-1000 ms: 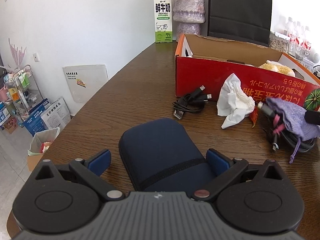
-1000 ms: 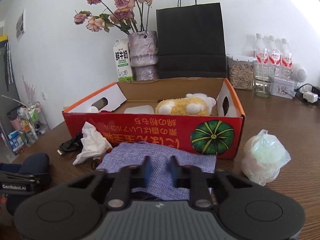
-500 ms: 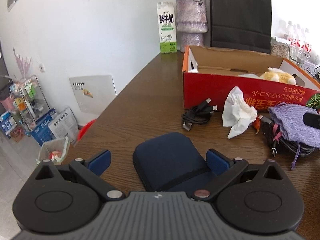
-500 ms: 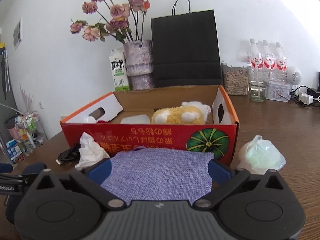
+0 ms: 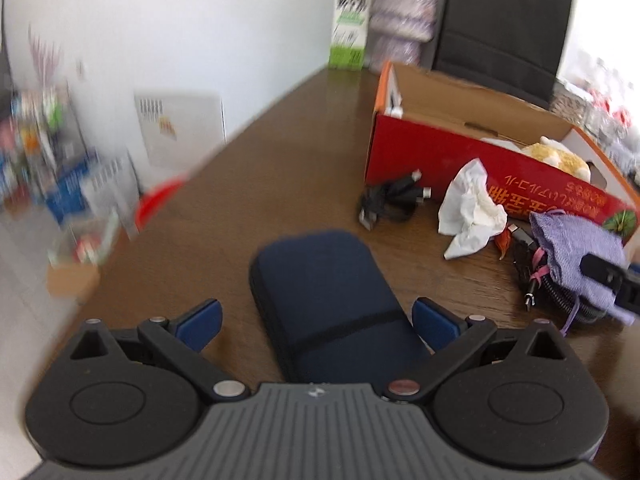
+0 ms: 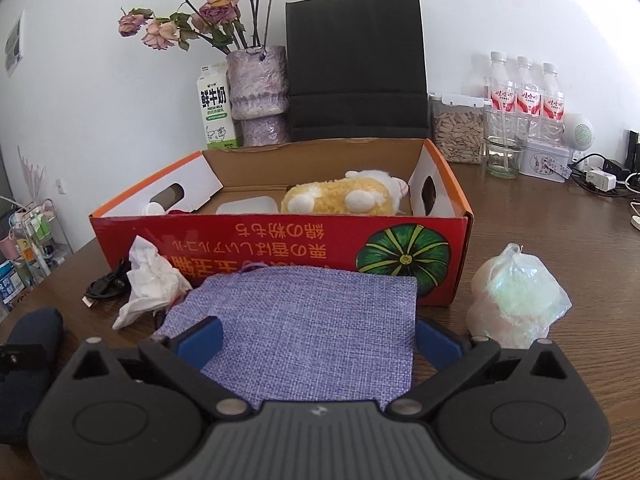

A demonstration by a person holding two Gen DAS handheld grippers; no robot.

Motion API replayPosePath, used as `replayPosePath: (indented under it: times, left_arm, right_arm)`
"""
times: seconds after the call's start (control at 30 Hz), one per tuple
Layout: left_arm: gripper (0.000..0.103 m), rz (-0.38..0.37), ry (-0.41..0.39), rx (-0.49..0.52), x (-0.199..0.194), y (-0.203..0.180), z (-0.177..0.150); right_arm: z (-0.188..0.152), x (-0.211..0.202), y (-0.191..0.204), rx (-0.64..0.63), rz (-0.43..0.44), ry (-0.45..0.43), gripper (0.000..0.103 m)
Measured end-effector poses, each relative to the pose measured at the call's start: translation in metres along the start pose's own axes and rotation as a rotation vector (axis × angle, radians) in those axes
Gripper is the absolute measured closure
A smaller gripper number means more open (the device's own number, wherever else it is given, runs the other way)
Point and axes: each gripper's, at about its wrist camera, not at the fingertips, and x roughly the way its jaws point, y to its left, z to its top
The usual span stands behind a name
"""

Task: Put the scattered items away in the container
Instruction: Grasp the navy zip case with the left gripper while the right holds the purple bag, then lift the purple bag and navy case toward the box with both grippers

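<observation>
Straddling the purple cloth pouch (image 6: 308,332), your right gripper (image 6: 318,340) has its jaws spread wide, a blue pad at each side edge and neither pressing; the pouch lies flat, running straight ahead toward the red cardboard box (image 6: 280,248) just beyond. Your left gripper (image 5: 316,320) is equally spread around the navy case (image 5: 332,300), whose long axis runs forward, with the box well off to its right. Only the right view shows the yellow plush toy (image 6: 344,200) lying inside the box; only the left shows cables (image 5: 536,268) under the pouch.

A dark brown wooden worktop (image 6: 540,248) runs up to a plain white wall (image 6: 100,60). At the far left, a wire storage rack (image 6: 38,232) stands on the pale floor (image 5: 16,320).
</observation>
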Motion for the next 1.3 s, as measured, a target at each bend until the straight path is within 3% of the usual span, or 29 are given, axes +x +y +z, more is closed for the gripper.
replayPosePath:
  times: [0.2,0.23,0.33,0.43,0.47,0.5,0.6,0.63,0.87,1.3]
  left_arm:
    - [0.002,0.037,-0.037,0.053,0.005,-0.013,-0.005]
    - [0.009,0.040,-0.051,0.064,0.005,-0.015,-0.007]
    - [0.021,0.040,-0.087,0.084,0.005,-0.018,-0.007]
    - [0.025,0.010,-0.103,0.070,0.006,-0.015,-0.004]
    - [0.025,-0.001,-0.106,0.063,0.006,-0.015,-0.003]
    - [0.026,-0.004,-0.109,0.060,0.006,-0.015,-0.003]
    - [0.026,-0.002,-0.115,0.058,0.007,-0.016,-0.002]
    - [0.026,-0.003,-0.116,0.058,0.007,-0.016,-0.002]
    - [0.027,-0.029,-0.121,0.045,0.002,-0.012,-0.002]
    - [0.034,-0.086,-0.217,0.071,-0.020,-0.015,-0.001]
  right_arm:
    - [-0.001,0.001,0.001,-0.006,-0.010,0.006,0.000]
    - [-0.001,0.001,0.001,-0.007,-0.011,0.008,0.000]
    - [-0.001,0.002,0.001,-0.010,-0.013,0.013,0.000]
    - [-0.001,0.003,0.001,-0.010,-0.002,0.028,0.004]
    - [-0.002,0.001,0.001,-0.009,0.007,0.024,0.023]
    - [-0.002,-0.001,0.001,-0.006,0.017,0.015,0.053]
    - [-0.003,-0.007,-0.002,0.012,0.020,-0.006,0.085]
    - [-0.003,-0.010,-0.003,0.021,0.041,-0.018,0.089]
    - [-0.004,-0.033,-0.005,0.048,0.030,-0.144,0.091]
    - [-0.002,-0.053,-0.008,0.085,0.055,-0.243,0.095]
